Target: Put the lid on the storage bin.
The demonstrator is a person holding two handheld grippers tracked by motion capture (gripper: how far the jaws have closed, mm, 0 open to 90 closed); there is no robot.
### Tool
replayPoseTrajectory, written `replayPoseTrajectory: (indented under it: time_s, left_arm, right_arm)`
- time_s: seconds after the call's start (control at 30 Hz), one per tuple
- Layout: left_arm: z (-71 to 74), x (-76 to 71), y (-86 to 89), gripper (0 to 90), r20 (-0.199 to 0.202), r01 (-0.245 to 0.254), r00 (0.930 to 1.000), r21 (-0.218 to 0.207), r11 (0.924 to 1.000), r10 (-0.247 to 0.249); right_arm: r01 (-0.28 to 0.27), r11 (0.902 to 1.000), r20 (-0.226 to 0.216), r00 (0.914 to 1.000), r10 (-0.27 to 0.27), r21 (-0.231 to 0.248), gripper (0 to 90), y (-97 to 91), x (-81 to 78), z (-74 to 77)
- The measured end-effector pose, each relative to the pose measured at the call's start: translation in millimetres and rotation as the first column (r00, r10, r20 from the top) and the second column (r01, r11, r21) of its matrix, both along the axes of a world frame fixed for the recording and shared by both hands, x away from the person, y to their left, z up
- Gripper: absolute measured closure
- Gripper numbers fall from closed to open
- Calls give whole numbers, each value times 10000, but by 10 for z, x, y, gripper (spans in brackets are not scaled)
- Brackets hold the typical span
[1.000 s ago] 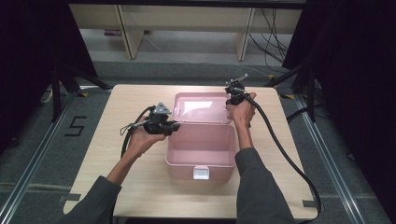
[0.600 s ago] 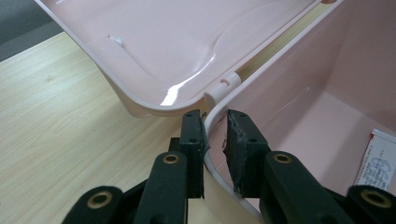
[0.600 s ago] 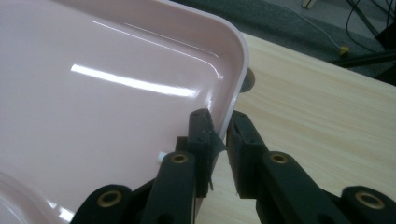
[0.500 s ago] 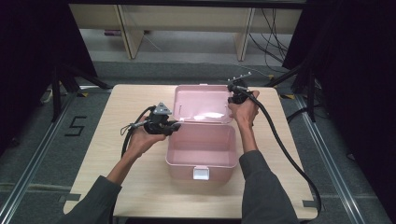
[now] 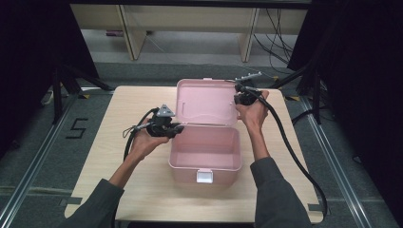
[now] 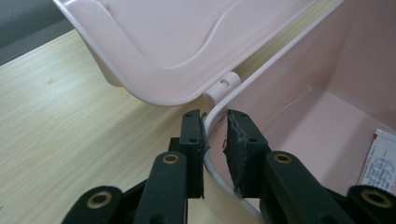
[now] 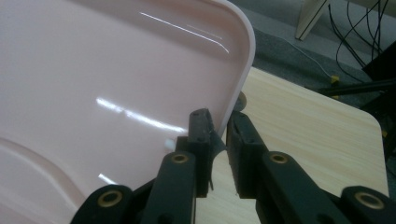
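The pale pink glossy plastic box (image 5: 204, 152) sits mid-bench (image 5: 119, 190), its moulded hinged lid (image 5: 205, 102) upright at twelve o'clock along the rear hinge line. Right tongs (image 7: 219, 122) clamp the lid's rounded side edge — the nearer hand for swinging it. Left tongs (image 6: 215, 122) clamp the box's thin nine-o'clock wall.

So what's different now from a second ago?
The lid of the pink box has swung further up and now stands nearly upright. The right gripper, clamped on the lid's edge, rose with it. The left gripper has stayed put, pinching the box's rim near the hinge, and the box hasn't shifted on the table.
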State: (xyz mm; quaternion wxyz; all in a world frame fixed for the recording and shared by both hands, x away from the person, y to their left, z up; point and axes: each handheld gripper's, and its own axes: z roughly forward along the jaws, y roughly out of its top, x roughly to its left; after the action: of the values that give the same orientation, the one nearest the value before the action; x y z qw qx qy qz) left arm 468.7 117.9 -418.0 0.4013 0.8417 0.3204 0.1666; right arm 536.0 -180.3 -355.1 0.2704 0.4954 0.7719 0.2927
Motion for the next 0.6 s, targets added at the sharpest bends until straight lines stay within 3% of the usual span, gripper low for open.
replayPoseTrajectory:
  time_s: [0.13, 0.23, 0.27, 0.5, 0.53, 0.6]
  left_arm:
    - [2, -3, -1, 763, 18, 7, 10000, 65, 10000, -8]
    - [2, -6, -5, 763, 25, -20, 10000, 74, 10000, 20]
    - [2, -7, -6, 762, 23, -26, 10000, 73, 10000, 26]
    - [3, -8, -5, 762, 59, -34, 10000, 154, 9999, 34]
    - [1, -5, -4, 762, 31, 2, 10000, 110, 9999, -2]
    - [1, -8, -6, 762, 73, -51, 10000, 136, 9999, 50]
  right_arm:
    - [-158, 9999, 387, 9991, 160, -43, 812, -14, -78, 53]
    - [-269, 9996, 437, 9987, 267, 28, 813, -31, -148, 105]
    - [-379, 9991, 620, 9973, 390, -184, 813, -46, -153, 121]
    - [-338, 9994, 882, 9956, 330, 81, 818, -25, -282, 177]
    - [-303, 9994, 1120, 9933, 286, 134, 818, -21, -291, 168]
    - [-559, 9984, 1041, 9930, 560, -44, 819, -48, -318, 198]
